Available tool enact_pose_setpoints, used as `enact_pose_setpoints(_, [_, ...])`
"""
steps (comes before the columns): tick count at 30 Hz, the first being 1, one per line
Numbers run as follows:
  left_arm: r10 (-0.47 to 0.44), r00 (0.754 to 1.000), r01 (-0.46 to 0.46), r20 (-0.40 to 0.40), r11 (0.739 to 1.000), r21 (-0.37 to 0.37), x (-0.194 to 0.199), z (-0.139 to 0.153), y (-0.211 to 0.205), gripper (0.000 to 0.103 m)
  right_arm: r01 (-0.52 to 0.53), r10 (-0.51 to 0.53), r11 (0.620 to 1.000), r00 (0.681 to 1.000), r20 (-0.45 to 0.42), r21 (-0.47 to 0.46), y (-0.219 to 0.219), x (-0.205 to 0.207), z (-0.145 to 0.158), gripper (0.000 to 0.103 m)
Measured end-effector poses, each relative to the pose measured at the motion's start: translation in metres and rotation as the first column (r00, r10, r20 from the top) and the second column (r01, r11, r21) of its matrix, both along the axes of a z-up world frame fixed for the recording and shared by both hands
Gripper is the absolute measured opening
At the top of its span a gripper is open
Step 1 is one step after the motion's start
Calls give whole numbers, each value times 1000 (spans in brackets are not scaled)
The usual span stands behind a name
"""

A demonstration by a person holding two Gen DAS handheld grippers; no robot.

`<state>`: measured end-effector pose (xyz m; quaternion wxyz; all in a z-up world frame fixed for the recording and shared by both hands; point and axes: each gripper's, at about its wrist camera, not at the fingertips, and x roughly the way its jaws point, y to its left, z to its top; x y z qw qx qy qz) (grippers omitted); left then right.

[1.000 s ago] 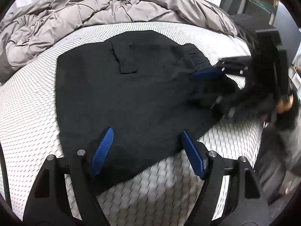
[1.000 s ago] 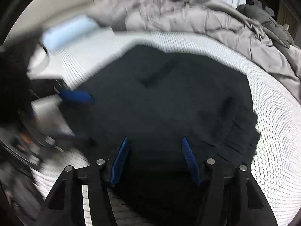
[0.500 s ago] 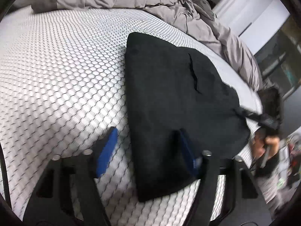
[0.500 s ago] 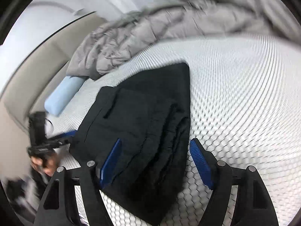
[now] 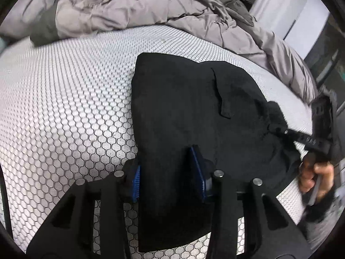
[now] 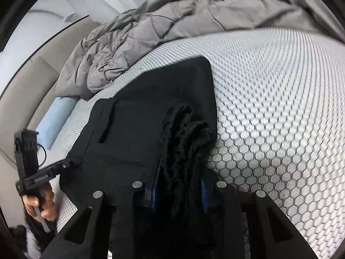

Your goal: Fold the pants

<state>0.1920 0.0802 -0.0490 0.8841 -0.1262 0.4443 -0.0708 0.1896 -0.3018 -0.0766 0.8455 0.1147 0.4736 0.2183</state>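
Both tongs, left [image 5: 170, 172] and right [image 6: 179, 191], pinch black pants [image 5: 194, 108] beside rumpled duvet [image 5: 129, 6].

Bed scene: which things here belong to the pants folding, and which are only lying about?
Job:
black pants
left gripper
right gripper
mattress, the folding surface

Lying about:
grey comforter
light blue pillow

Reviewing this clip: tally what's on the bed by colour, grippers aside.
Black: 1, the folded pants
Grey: 1, the rumpled comforter
Light blue: 1, the pillow beside the mattress edge
Total: 3
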Motion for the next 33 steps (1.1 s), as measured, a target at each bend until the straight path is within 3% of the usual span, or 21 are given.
enact_pose_setpoints(11, [12,1000,-13,12,998,63,4,2,-13,36,21,-21,1000,999,50,-3,10,7,9,29])
enact_pose_setpoints(16, [26,999,-30,43,993,117,-16,13,-14,36,26,-25,999,999,21,-35,6,5,14,46])
enact_pose_setpoints(17, [21,998,-29,60,990,135,-25,17,-17,37,28,-27,999,999,30,-28,1,-3,19,46])
enact_pose_setpoints(19, [16,996,-30,90,988,153,-40,23,-22,53,6,-5,1000,999,54,-12,-7,-20,28,47])
enact_pose_setpoints(21, [5,994,-23,111,986,163,-53,27,-28,61,-8,10,1000,997,81,-25,-10,-34,34,47])
enact_pose_setpoints(23, [-31,993,10,114,984,175,-59,29,-38,62,-17,23,998,994,110,-55,-12,-48,40,47])
enact_pose_setpoints(28, [-66,991,43,118,981,190,-62,27,-59,62,-125,120,990,990,80,65,-17,-64,40,46])
enact_pose_setpoints(33, [-104,987,84,118,983,162,-57,29,-92,62,-85,79,994,993,85,66,-17,-60,45,45])
